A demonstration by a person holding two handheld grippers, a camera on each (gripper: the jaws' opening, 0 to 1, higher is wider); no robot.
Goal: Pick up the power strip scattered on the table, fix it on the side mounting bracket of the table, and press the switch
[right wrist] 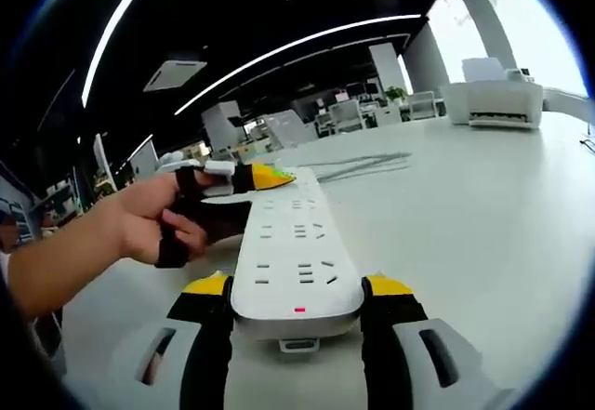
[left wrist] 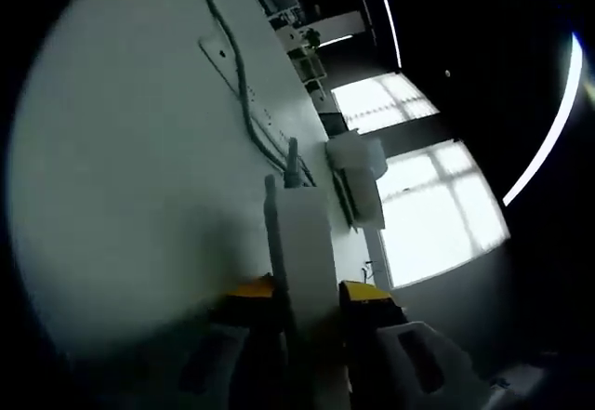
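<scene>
Both grippers' fingers clamp power strip: right gripper near end, left gripper far end.

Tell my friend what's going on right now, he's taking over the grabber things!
Left gripper: yellow-tipped jaws shut on one end of the long white plastic power strip, seen edge-on.
Right gripper: jaws shut on the other end of the same strip, by its small red switch.
The person's hand with the left gripper shows at the far end.
The strip is held over the white table, sockets facing up in the right gripper view. A dark cable trails across the table.
Done: strip picked up.
Left: fix it on the side bracket, press the switch.
</scene>
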